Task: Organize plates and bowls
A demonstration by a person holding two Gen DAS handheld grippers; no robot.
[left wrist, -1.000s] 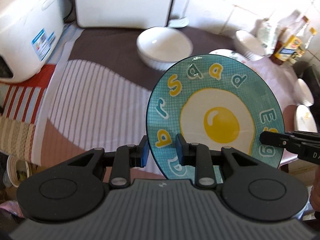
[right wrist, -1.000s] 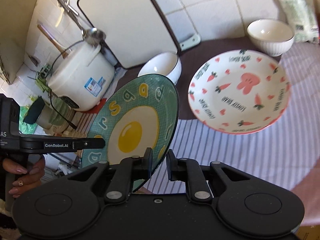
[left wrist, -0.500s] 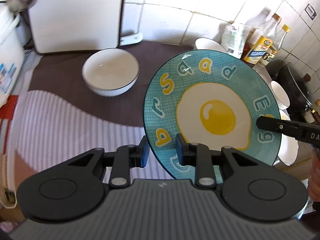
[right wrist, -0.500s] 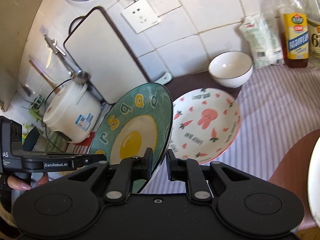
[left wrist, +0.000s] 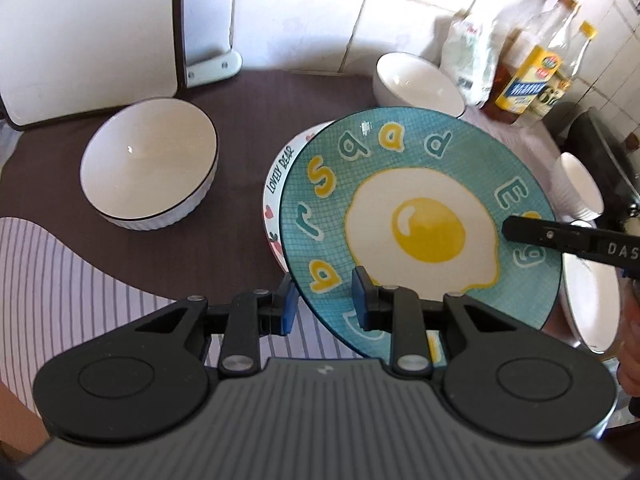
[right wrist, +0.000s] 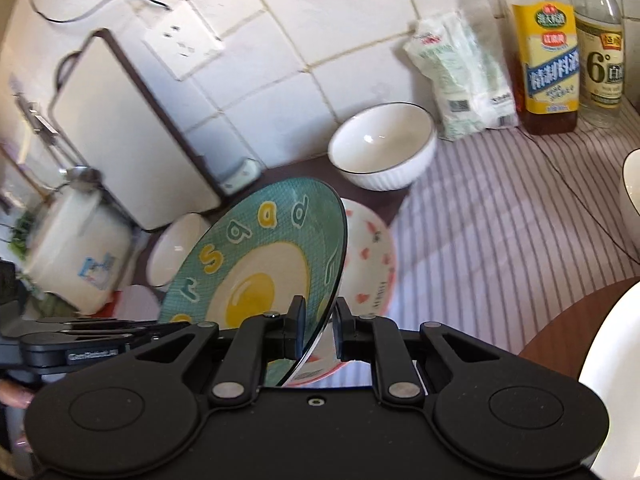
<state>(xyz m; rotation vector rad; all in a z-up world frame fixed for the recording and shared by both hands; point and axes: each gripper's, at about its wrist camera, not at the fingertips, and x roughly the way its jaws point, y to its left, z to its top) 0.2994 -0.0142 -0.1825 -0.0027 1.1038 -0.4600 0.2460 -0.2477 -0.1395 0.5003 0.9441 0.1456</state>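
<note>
A teal plate with a fried-egg picture (left wrist: 420, 220) is held tilted in the air by both grippers. My left gripper (left wrist: 324, 304) is shut on its near rim. My right gripper (right wrist: 318, 324) is shut on its opposite rim (right wrist: 256, 264); one of its fingers (left wrist: 560, 236) shows at the right of the left wrist view. The teal plate hangs just above a white plate with a pink rabbit and carrots (left wrist: 280, 184), (right wrist: 368, 264) lying on the table. A large white bowl (left wrist: 148, 160) sits to its left, a smaller white bowl (right wrist: 382, 144) behind it.
A white cutting board (left wrist: 88, 32) leans on the tiled wall. A rice cooker (right wrist: 76, 248) stands at the far left. Sauce bottles (right wrist: 548, 60) and a bag (right wrist: 460, 76) stand at the back right. More white bowls (left wrist: 580, 188) and a white plate (right wrist: 616, 380) lie at the right.
Both grippers have carried the teal plate to the right and forward, from beside the rice cooker to just over the rabbit plate, and it is lower now.
</note>
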